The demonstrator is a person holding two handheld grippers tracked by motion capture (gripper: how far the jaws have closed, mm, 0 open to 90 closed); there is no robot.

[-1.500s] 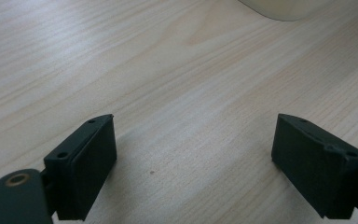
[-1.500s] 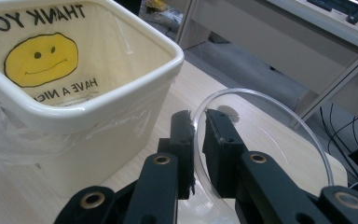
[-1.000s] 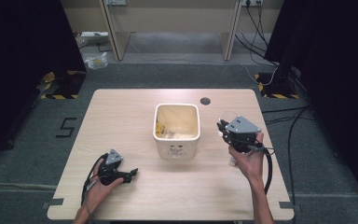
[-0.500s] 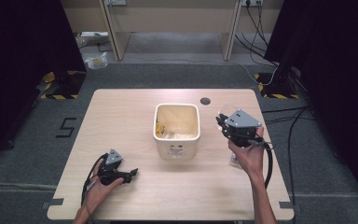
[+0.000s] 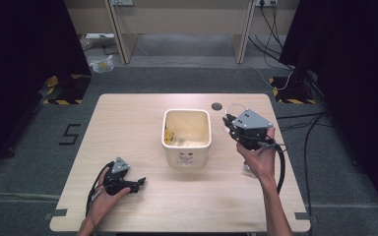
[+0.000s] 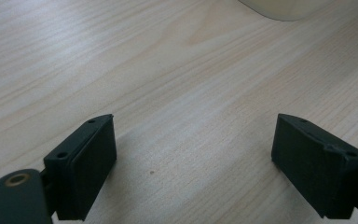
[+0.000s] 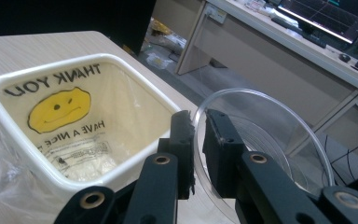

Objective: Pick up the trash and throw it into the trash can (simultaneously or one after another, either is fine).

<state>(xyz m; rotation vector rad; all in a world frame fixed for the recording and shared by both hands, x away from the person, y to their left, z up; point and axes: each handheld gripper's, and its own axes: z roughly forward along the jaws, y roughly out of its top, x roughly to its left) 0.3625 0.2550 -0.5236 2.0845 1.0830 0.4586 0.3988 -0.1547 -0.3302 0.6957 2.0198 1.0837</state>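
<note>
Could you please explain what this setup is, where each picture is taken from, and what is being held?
A person at a wooden table holds a two-jaw tool in each hand. One picture looks down from above; the other two come from cameras riding on the tools. The left gripper rests low over bare wood, jaws wide apart. The right gripper is raised beside a white bin, which is lined with a smiley "thank you" bag. Its jaws pinch the rim of a clear plastic dish.
</note>
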